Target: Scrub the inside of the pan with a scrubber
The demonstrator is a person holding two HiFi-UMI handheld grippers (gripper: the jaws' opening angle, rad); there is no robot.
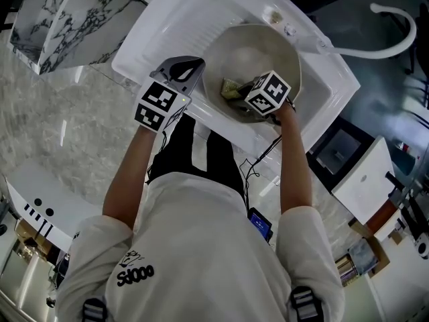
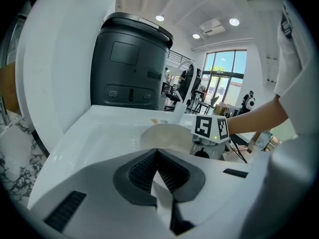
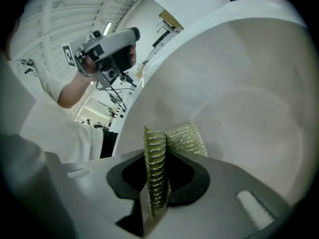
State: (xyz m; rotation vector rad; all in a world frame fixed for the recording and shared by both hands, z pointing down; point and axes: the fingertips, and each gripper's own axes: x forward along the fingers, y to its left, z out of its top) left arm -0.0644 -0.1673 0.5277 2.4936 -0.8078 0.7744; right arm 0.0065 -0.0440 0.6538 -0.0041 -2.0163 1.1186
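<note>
Pale beige round pan (image 1: 258, 52) sits in the basin of the white moulded sink (image 1: 167, 25). The right gripper (image 3: 158, 151) is inside the pan, low on its near side, jaws clamped on a folded yellow-green mesh scrubber (image 3: 184, 138). The scrubber's free end pokes out past the jaw tips against the pan's inner wall. In the head view the scrubber shows as a small greenish patch just left of the right gripper's marker cube, within the pan's rim. The left gripper (image 2: 157, 153) is just outside the pan's left rim, over the sink's flat drainboard. Its jaws are closed together with nothing between them, and it is not touching the pan. Beyond the pan in the left gripper view is a dark grey rounded bin (image 2: 132, 63). White curved tap (image 1: 392, 42) is to the right of the pan, well apart.
</note>
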